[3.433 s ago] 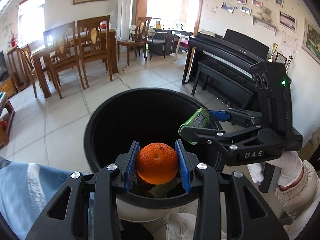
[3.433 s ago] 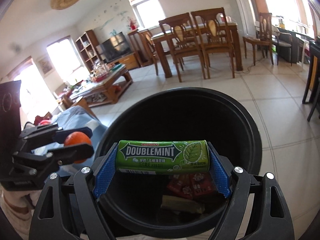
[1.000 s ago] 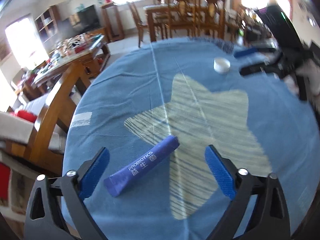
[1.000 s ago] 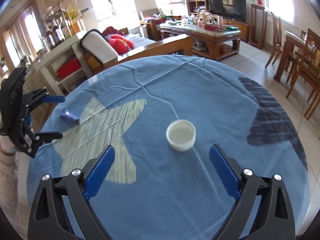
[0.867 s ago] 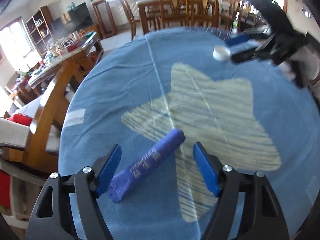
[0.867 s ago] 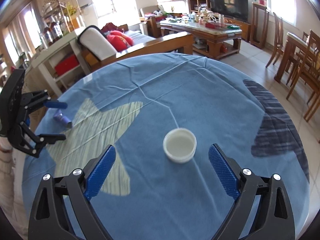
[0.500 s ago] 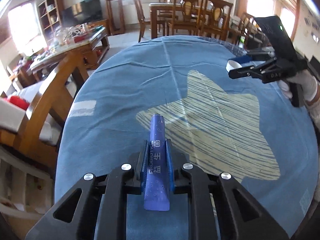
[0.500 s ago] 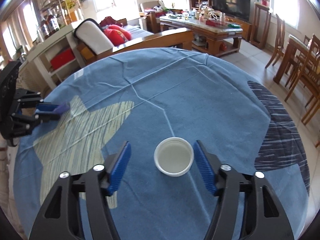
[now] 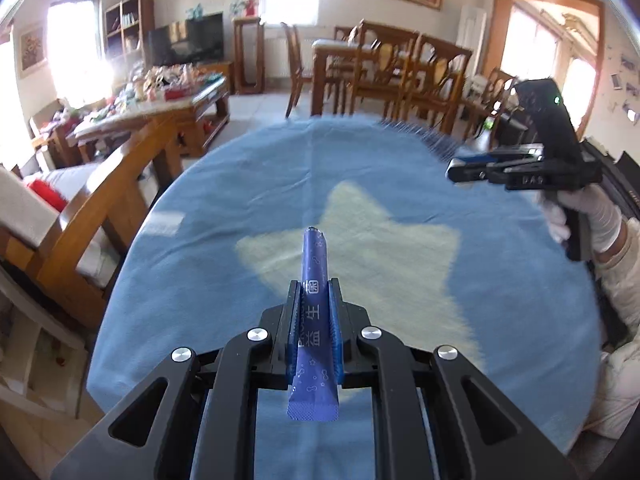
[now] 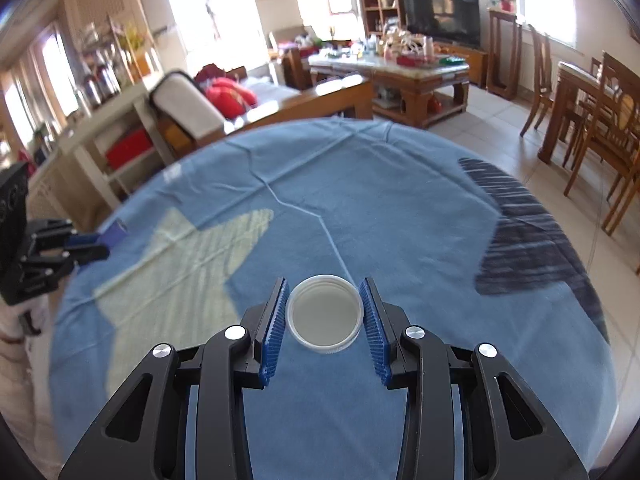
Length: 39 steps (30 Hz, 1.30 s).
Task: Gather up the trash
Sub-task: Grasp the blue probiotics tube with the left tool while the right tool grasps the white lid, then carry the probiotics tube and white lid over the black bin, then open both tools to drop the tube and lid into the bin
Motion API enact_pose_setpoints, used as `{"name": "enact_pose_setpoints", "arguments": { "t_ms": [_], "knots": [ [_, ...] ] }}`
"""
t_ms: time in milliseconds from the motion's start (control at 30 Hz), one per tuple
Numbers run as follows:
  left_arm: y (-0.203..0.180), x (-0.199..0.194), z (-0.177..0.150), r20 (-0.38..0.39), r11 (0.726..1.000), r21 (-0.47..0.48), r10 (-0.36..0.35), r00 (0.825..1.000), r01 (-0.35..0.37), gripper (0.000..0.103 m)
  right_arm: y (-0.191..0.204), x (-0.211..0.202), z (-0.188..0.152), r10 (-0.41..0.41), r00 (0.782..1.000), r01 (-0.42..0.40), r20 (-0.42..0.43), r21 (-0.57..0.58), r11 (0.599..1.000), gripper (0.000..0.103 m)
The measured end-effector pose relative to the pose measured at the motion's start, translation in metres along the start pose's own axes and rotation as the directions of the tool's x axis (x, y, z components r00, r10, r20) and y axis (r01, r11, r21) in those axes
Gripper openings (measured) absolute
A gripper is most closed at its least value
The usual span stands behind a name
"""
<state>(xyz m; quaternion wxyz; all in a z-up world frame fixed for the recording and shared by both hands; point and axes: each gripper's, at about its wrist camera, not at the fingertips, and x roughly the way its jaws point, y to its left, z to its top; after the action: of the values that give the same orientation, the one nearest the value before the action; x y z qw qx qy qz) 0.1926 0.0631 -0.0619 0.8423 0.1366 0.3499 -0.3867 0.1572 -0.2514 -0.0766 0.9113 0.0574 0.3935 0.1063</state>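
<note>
- Left tool [image 9: 314, 300]: jaws nearly together, blue pads clamped on a blue sachet [image 9: 314, 320] with white print.
- Sachet's long axis runs straight ahead along the fingers; far end sticks out past the fingertips over the surface [image 9: 400, 168], crimped near end hangs back behind the pads. Whether it touches the cloth, cannot tell.
- Right tool [image 10: 325, 308]: jaws have just been closing and now stand narrow, a white cap [image 10: 325, 314] between them, pads against its rim on both sides.
- Cap faces open side up, hollow, nothing inside it; it sits level between the pads, above or on the blue cloth, cannot tell which.
- In the left wrist view the right tool [image 9: 460, 168] is over the far right edge of the surface, held by a white-gloved hand [image 9: 592, 216].
- In the right wrist view the left tool [image 10: 102, 246] is at the far left edge, sachet tip [image 10: 116, 234] poking out.
- Surface is round, covered in blue cloth with a pale star print [image 10: 180, 264].
- Beyond: wooden chairs [image 9: 400, 64], coffee table [image 10: 400, 68], TV [image 10: 440, 12].
</note>
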Motion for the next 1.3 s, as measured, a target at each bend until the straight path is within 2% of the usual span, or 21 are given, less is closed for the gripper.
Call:
{"name": "enact_pose_setpoints", "arguments": {
  "t_ms": [100, 200, 267, 333, 367, 467, 567, 633, 667, 767, 900, 967, 1033, 1233, 1300],
  "knots": [
    [-0.031, -0.006, 0.012, 0.039, 0.999, 0.028, -0.033, 0.999, 0.032, 0.014, -0.009, -0.039, -0.016, 0.007, 0.999, -0.009, 0.053, 0.036, 0.999, 0.037],
    [-0.07, -0.008, 0.026, 0.076, 0.994, 0.053, -0.104, 0.992, 0.1, 0.014, -0.023, -0.079, -0.037, -0.013, 0.995, 0.006, 0.096, 0.076, 0.997, 0.037],
    [-0.101, -0.005, 0.035, 0.096, 0.987, 0.08, -0.149, 0.984, 0.142, 0.014, -0.038, -0.108, -0.051, -0.042, 0.992, 0.03, 0.12, 0.102, 0.994, 0.037],
    [-0.137, 0.002, 0.046, 0.113, 0.973, 0.103, -0.218, 0.969, 0.207, 0.014, -0.059, -0.143, -0.069, -0.086, 0.986, 0.067, 0.142, 0.134, 0.989, 0.037],
    [-0.159, 0.008, 0.053, 0.118, 0.96, 0.116, -0.268, 0.956, 0.255, 0.014, -0.066, -0.154, -0.075, -0.105, 0.983, 0.083, 0.149, 0.146, 0.986, 0.037],
    [-0.211, 0.022, 0.066, 0.123, 0.929, 0.149, -0.357, 0.926, 0.339, 0.014, -0.101, -0.2, -0.102, -0.179, 0.968, 0.143, 0.176, 0.202, 0.969, 0.037],
    [-0.278, 0.042, 0.084, 0.107, 0.875, 0.195, -0.468, 0.877, 0.443, 0.014, -0.14, -0.244, -0.133, -0.25, 0.949, 0.192, 0.193, 0.277, 0.941, 0.037],
    [-0.312, 0.052, 0.091, 0.092, 0.846, 0.218, -0.513, 0.853, 0.486, 0.014, -0.171, -0.272, -0.158, -0.3, 0.933, 0.222, 0.197, 0.341, 0.914, 0.037],
    [-0.336, 0.06, 0.096, 0.076, 0.821, 0.229, -0.55, 0.832, 0.522, 0.014, -0.182, -0.281, -0.169, -0.318, 0.928, 0.232, 0.196, 0.363, 0.903, 0.037],
    [-0.387, 0.084, 0.107, 0.032, 0.768, 0.244, -0.617, 0.786, 0.592, 0.014, -0.219, -0.313, -0.207, -0.38, 0.905, 0.265, 0.191, 0.443, 0.856, 0.037],
    [-0.444, 0.113, 0.109, -0.035, 0.719, 0.267, -0.658, 0.753, 0.641, 0.014, -0.256, -0.34, -0.256, -0.43, 0.886, 0.286, 0.17, 0.529, 0.799, 0.037],
    [-0.469, 0.131, 0.108, -0.07, 0.703, 0.271, -0.667, 0.742, 0.658, 0.014, -0.273, -0.35, -0.281, -0.446, 0.881, 0.292, 0.154, 0.565, 0.772, 0.037],
    [-0.485, 0.143, 0.104, -0.101, 0.695, 0.271, -0.667, 0.738, 0.666, 0.014, -0.286, -0.356, -0.299, -0.455, 0.879, 0.295, 0.142, 0.588, 0.753, 0.037],
    [-0.516, 0.173, 0.096, -0.167, 0.697, 0.285, -0.64, 0.75, 0.659, 0.015, -0.305, -0.363, -0.339, -0.46, 0.88, 0.294, 0.12, 0.623, 0.725, 0.037],
    [-0.521, 0.175, 0.091, -0.181, 0.7, 0.291, -0.629, 0.756, 0.652, 0.018, -0.311, -0.364, -0.348, -0.451, 0.885, 0.285, 0.117, 0.63, 0.722, 0.041]
  ]
}}
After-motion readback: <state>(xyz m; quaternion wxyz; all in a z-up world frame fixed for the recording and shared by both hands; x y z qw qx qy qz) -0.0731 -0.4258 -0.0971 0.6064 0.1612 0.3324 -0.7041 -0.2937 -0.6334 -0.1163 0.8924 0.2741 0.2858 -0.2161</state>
